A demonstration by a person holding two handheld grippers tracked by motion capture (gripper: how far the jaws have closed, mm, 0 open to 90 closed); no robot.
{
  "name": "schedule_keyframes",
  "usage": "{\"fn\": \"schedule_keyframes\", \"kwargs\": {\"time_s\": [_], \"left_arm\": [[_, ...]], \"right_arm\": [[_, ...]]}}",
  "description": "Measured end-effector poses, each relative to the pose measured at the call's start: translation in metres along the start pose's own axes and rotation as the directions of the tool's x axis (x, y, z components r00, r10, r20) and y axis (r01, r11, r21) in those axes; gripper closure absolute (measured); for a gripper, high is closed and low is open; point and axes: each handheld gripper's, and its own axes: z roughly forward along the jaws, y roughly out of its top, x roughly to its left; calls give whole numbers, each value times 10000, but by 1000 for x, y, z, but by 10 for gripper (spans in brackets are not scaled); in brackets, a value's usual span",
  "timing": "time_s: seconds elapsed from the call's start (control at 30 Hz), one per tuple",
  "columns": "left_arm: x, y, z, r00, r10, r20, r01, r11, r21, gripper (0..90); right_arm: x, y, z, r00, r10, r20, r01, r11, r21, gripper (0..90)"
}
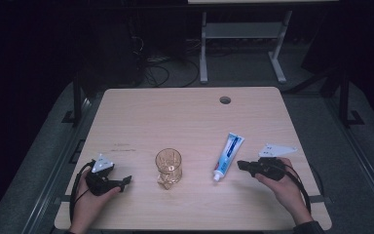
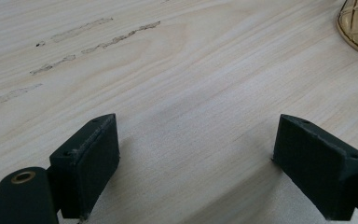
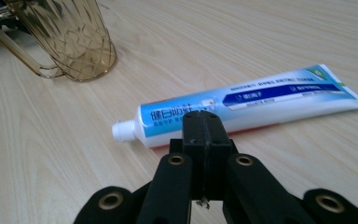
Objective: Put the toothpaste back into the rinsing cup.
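— What is the table (image 1: 141,117) like?
— It is light wood with a round hole (image 1: 225,100) near the far edge. The room around it is dark. Cables (image 1: 163,68) lie on the floor behind, by a white table frame (image 1: 243,34).
— How many things are on it?
— One cup (image 1: 169,166) and one toothpaste tube (image 1: 228,156). Two grippers too, one in each hand.
— Where are they?
— The cup stands near the front edge, about in the middle. The tube lies flat to its right, cap toward the front edge.
— Is anything in the cup?
— It is clear amber with a handle. It looks empty.
— And the grippers?
— The left gripper (image 1: 124,181) is near the front left corner. Its jaws are wide apart, with bare wood between them. The right gripper (image 1: 239,165) is just beside the tube, jaws pressed together, holding nothing.
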Motion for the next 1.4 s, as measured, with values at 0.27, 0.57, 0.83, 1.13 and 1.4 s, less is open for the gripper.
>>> {"fn": "schedule_keyframes", "kwargs": {"time_s": [0.27, 0.57, 0.83, 1.13, 1.4], "left_arm": [[0, 0, 0, 10000, 1, 21, -1, 10000, 2, 135], [0, 0, 0, 10000, 8, 30, -8, 10000, 20, 135], [0, 0, 0, 10000, 17, 45, -18, 10000, 13, 135], [0, 0, 0, 10000, 21, 47, -21, 10000, 15, 135], [0, 0, 0, 10000, 21, 53, -21, 10000, 11, 135]], "right_arm": [[9, 11, 18, 9986, -213, -479, 219, 9997, 121, 897], [17, 20, 37, 9961, -462, -753, 486, 9983, 307, 897], [22, 25, 51, 9943, -541, -918, 582, 9974, 433, 897], [25, 25, 69, 9934, -536, -1011, 625, 9943, 863, 897], [26, 22, 70, 9935, -611, -957, 713, 9917, 1070, 897]]}}
